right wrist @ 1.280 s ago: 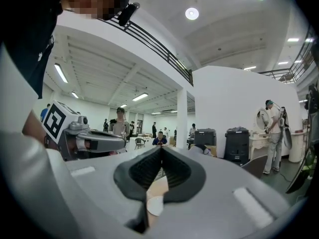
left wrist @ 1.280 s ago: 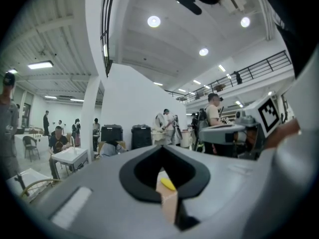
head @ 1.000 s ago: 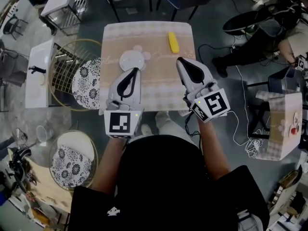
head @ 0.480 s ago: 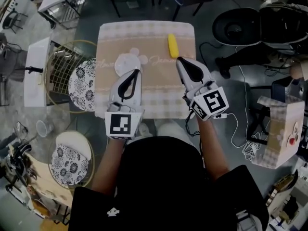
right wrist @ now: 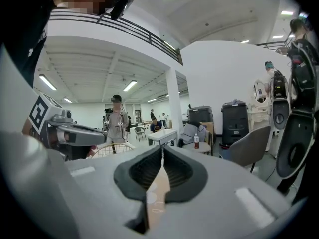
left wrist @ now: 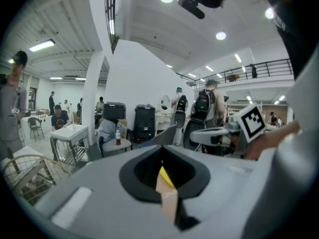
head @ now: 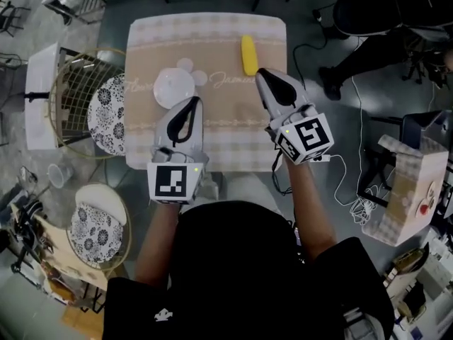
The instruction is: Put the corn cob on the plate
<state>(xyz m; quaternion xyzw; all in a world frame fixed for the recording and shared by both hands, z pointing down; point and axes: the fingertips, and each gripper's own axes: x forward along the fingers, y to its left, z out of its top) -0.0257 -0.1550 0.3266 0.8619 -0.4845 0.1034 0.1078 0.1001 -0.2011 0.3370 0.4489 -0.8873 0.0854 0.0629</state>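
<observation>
**Corn at the far edge, both tongs shut and empty**

A wide, bright hall full of people and chairs surrounds the small square table [head: 212, 137] I stand at, which has a beige checked cloth.

My left tongs [head: 192, 100] are closed with nothing in them. Only a thin slit shows between the pads, and through it I catch a sliver of yellow. My right tongs [head: 260, 72] are closed and empty too, with their tips pointing at the near end of the corn cob [head: 248, 54].

The cob lies on the cloth towards the far edge, lengthwise away from me, just beyond the right tips and not touching them. The white plate [head: 174, 87] sits to its left, apart from it and just ahead of the left tips.

I judge the cob to be light and stiff, so it should not bend or crush. It is round and looks smooth, so it could roll or squirt out of a glancing pinch. I would open wide and close across its middle, with the pads square to its length, gripping firmly but not hard.

As for writing, a line of pale cursive runs across the cloth, but it is too faint for me to read. The cubes on my tongs carry only black-and-white square patterns, with no words. I see no brand anywhere.
</observation>
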